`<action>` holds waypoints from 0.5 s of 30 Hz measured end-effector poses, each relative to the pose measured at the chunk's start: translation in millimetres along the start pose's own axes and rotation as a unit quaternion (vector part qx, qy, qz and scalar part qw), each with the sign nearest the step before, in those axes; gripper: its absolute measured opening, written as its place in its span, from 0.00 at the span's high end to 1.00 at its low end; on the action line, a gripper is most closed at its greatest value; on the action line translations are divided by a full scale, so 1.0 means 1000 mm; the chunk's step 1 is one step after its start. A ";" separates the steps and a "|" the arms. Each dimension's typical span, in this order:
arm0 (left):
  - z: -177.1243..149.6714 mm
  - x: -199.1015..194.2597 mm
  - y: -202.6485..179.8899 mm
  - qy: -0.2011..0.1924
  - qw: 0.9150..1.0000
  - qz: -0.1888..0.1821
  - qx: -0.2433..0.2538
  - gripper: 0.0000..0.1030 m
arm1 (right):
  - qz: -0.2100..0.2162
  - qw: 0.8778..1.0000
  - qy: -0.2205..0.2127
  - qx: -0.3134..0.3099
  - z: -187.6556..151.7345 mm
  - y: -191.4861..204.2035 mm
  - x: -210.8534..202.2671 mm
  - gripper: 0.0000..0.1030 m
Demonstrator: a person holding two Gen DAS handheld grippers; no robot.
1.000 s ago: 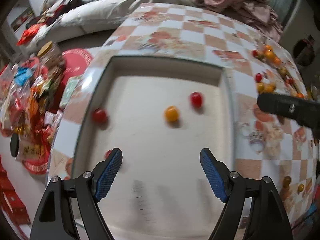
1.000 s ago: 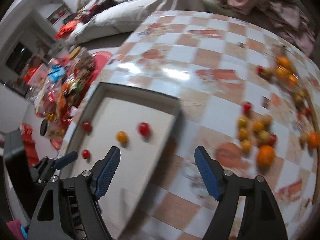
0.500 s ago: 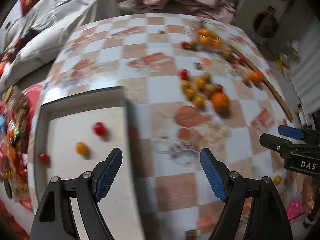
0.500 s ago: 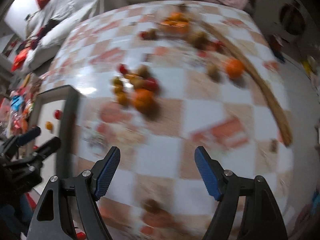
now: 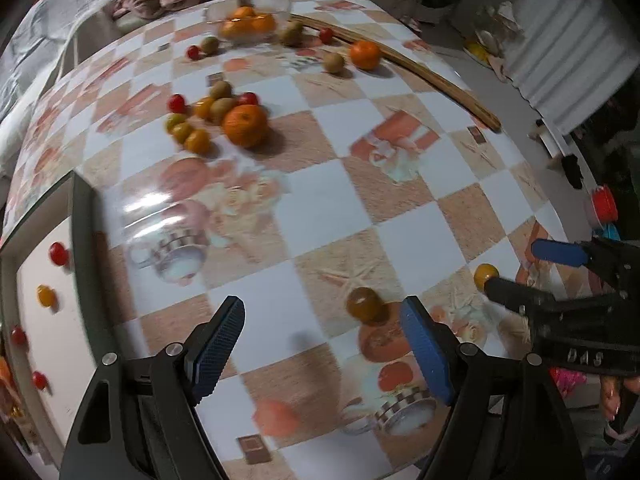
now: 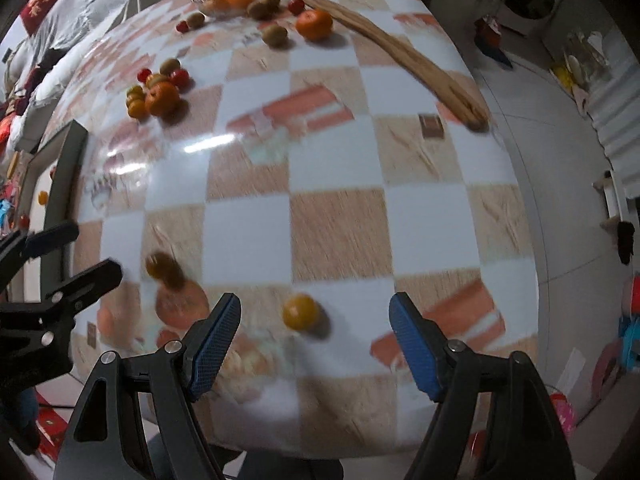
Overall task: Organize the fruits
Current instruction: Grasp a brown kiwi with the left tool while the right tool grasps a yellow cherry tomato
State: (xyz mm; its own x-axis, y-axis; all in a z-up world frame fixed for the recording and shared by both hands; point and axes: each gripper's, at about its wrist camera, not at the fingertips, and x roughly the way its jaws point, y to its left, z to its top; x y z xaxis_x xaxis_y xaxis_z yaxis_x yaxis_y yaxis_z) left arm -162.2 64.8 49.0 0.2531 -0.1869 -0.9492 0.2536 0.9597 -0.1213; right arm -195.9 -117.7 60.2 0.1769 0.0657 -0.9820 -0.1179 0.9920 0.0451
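**Both hand-held grippers spread wide over loose fruit at the desk's near edge**

The left hand-held gripper (image 5: 322,340) hangs with its blue pads wide apart and nothing between them; a brownish-orange tomato (image 5: 363,302) sits on the checkered desk (image 5: 320,208) just inside its right pad, at about 1 o'clock. The right hand-held gripper (image 6: 314,338) is also spread apart and holds nothing, with a yellow tomato (image 6: 301,311) on the desk between its pads, near 12 o'clock. The tray (image 5: 82,248) lies at 9 o'clock in the left view, holding small red and yellow tomatoes. Toward 11 o'clock, well apart from both grippers, a cluster of small fruit surrounds an orange (image 5: 245,125); a glass bowl (image 5: 248,16) with oranges stands at the far edge, beside a long wooden stick (image 5: 400,60)
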 end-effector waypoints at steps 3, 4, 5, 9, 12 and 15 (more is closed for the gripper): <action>0.001 0.013 -0.007 0.009 1.000 0.004 0.011 0.22 | 0.000 1.000 -0.001 -0.003 -0.005 -0.001 0.002 0.23; 0.001 0.018 -0.008 0.012 1.000 0.006 0.014 0.22 | -0.002 1.000 -0.002 -0.005 -0.007 -0.001 0.003 0.23; 0.002 0.021 -0.009 0.015 1.000 0.006 0.016 0.22 | -0.002 1.000 -0.003 -0.006 -0.007 -0.001 0.005 0.25; 0.004 0.033 -0.013 0.022 0.999 0.018 0.022 0.22 | -0.001 1.000 -0.003 -0.006 -0.008 0.000 0.011 0.38; 0.005 0.038 -0.015 0.030 0.999 0.025 0.021 0.22 | 0.000 1.000 -0.002 -0.011 -0.007 0.003 0.017 0.43; 0.005 0.041 -0.016 0.035 0.999 0.028 0.015 0.22 | -0.001 1.000 0.000 -0.018 -0.007 0.006 0.021 0.47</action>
State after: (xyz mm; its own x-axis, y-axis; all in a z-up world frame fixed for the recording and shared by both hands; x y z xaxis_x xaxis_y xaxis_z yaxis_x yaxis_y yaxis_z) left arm -151.2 40.6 13.7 0.2015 -0.1160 -0.9726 0.2692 0.9613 -0.0589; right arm -199.3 -111.2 38.7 0.1776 0.0632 -0.9821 -0.1520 0.9877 0.0360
